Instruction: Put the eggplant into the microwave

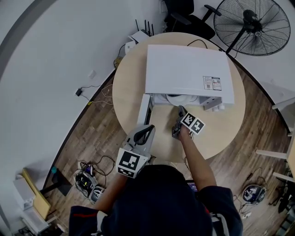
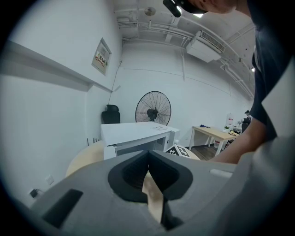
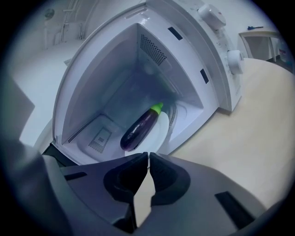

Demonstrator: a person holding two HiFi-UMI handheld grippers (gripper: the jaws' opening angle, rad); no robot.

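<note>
A purple eggplant with a green stem lies on the white plate inside the open white microwave. My right gripper is just outside the opening, in front of the eggplant and apart from it, jaws shut on nothing. The head view shows the right gripper at the microwave front, with the door swung open to the left. My left gripper hovers at the table's near edge beside the door, shut and empty. From the left gripper view the microwave stands ahead.
The microwave sits on a round wooden table. A standing fan and an office chair are behind it, and a router sits by the wall. Cables and gear lie on the floor at left.
</note>
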